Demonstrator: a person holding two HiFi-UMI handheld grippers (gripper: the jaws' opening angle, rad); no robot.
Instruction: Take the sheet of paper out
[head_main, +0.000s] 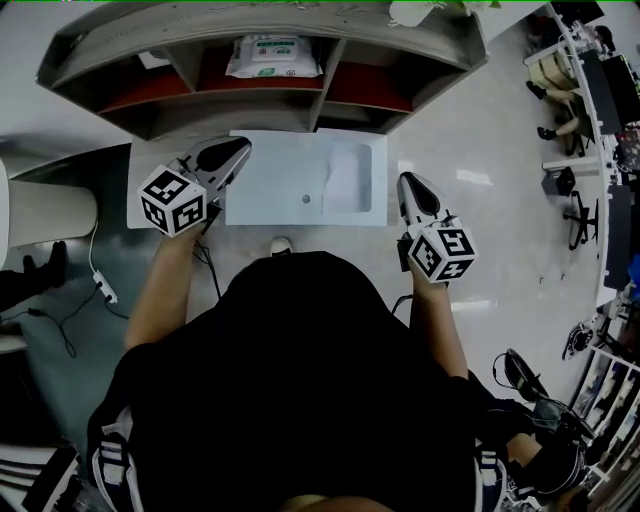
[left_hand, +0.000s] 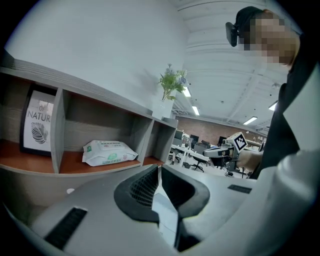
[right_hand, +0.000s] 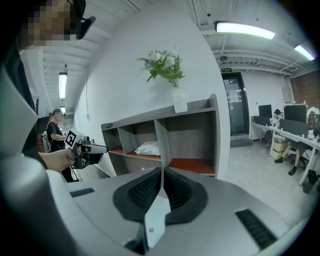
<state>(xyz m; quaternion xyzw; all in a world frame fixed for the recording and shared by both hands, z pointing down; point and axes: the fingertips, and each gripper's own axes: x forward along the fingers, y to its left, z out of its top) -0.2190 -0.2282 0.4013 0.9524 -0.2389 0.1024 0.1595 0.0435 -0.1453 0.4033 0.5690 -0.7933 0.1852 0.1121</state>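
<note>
This is an open-plan office. At the far right of the right gripper view stand rows of desks (right_hand: 300, 137) with dark monitors (right_hand: 265, 111). Wheeled office chairs (head_main: 578, 215) line the right edge of the head view. Long strip lights (right_hand: 245, 30) run across the ceiling, and a green exit sign (right_hand: 226, 70) hangs over a door (right_hand: 235, 107). A grey shelf unit (right_hand: 222, 140) carries a vase of flowers (right_hand: 167, 65) and a framed print (left_hand: 40, 122), the usual reception touches.
</note>
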